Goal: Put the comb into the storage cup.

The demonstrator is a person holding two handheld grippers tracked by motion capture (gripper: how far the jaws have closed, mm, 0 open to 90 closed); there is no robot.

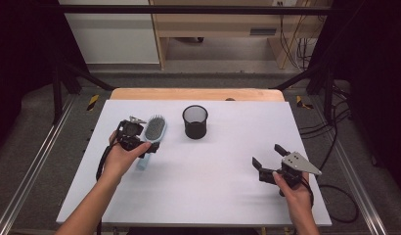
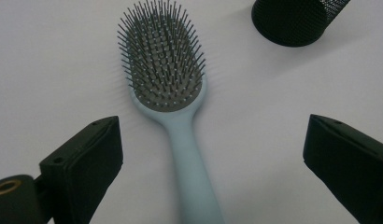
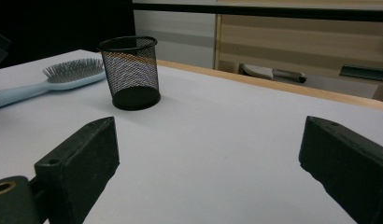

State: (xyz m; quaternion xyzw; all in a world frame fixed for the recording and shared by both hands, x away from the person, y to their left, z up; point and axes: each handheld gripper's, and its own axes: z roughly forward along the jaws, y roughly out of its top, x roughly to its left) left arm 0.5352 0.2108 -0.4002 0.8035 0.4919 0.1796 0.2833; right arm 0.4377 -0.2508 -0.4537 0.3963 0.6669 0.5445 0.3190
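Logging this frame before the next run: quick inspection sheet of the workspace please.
Surface: white tabletop with a wooden edge at the far side, flat, no spills seen.
Job's things: light blue hairbrush lying bristles up; black mesh pen cup upright, to the brush's right, apart from it.
Clutter: nothing seen.
Grippers: left gripper open, jaws on either side of the brush handle, not touching it; right gripper open, holding nothing, over bare table.
Cables: one black cable trails from each gripper; more cables hang by the far furniture.
Surroundings: black frame bars, metal rails along the floor, wooden cabinet behind.
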